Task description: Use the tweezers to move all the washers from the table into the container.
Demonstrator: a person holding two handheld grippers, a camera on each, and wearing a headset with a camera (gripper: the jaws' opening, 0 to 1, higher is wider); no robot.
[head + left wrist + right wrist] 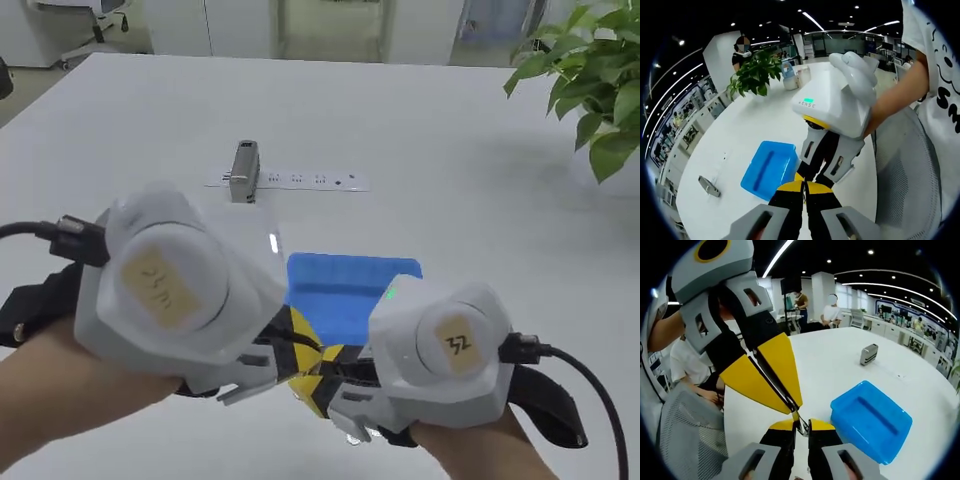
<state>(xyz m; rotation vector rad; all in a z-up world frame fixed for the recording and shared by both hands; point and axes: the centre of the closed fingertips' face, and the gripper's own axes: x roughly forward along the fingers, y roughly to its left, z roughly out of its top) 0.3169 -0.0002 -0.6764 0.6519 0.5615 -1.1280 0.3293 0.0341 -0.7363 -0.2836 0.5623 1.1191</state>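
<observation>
My two grippers meet tip to tip low in the head view, the left gripper (pixel 298 362) coming from the left and the right gripper (pixel 332 385) from the right. In the right gripper view the left gripper (pixel 790 405) is shut on thin dark tweezers (pixel 798 420). Their metal end sits between the nearly touching jaws of the right gripper (pixel 801 429). The blue container (pixel 352 288) lies just beyond the grippers, and its inside looks bare (pixel 871 421). In the left gripper view my left gripper (pixel 805 192) faces the right gripper (pixel 806 176), with the container (pixel 769 169) to the left.
A white power strip (pixel 300 181) with a grey device (pixel 243 171) on it lies farther back on the white table (pixel 470 180). A potted plant (pixel 592 70) stands at the far right. A mesh chair (pixel 910 170) and seated people are near the table edge.
</observation>
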